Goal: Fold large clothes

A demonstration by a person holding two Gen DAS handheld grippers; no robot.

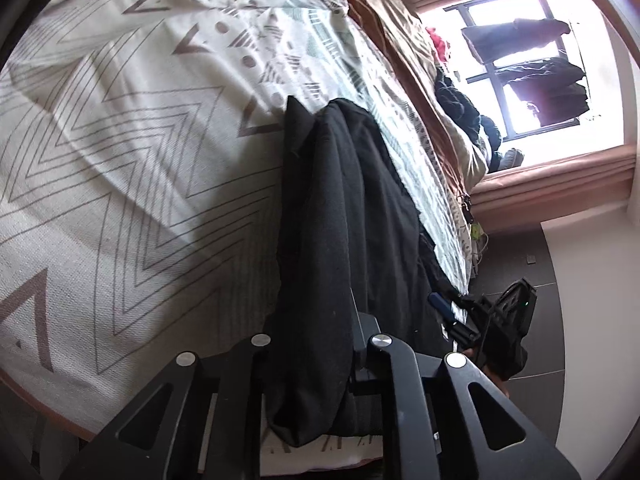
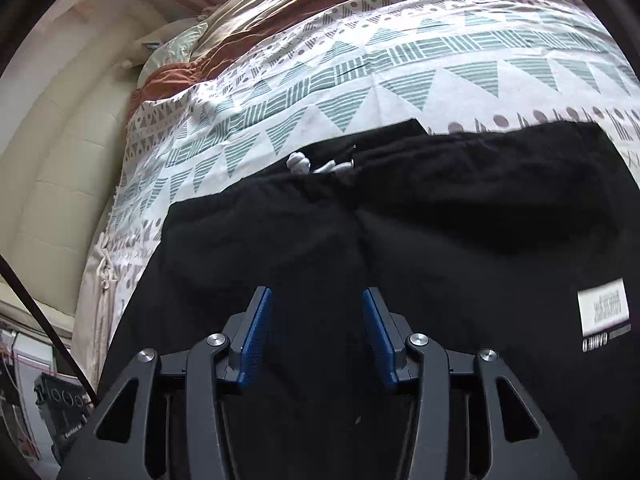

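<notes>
A pair of black sweatpants (image 2: 400, 220) is laid on a bed covered by a patterned bedspread (image 2: 360, 80) printed with teal triangles and grey dots. In the right wrist view the waistband is seen at the far edge of the garment, with a pale drawstring (image 2: 316, 165) knotted at its middle, and a white label (image 2: 603, 306) is seen on the cloth at the right. The right claw (image 2: 318, 326) is held low over the black cloth with its blue pads (image 2: 256, 332) set wide apart; nothing is gripped between them, and whether the tips touch the fabric cannot be told.

In the left wrist view a thick fold of the black garment (image 1: 344, 220) is gathered between the fingers of the left claw (image 1: 316, 344), which appears to be closed on it, though the fingertips are hidden by the cloth. The fabric is drawn up into a ridge that runs away from the camera across the bedspread (image 1: 120, 160), here marked with brown chevron lines. The right claw (image 1: 460, 320) is seen at the right edge of the garment, near the edge of the bed. A brown blanket (image 1: 400, 40) is bunched along the far side of the bed, and a bright window (image 1: 520, 72) is seen beyond it, with dark tiled floor (image 1: 520, 248) below.
</notes>
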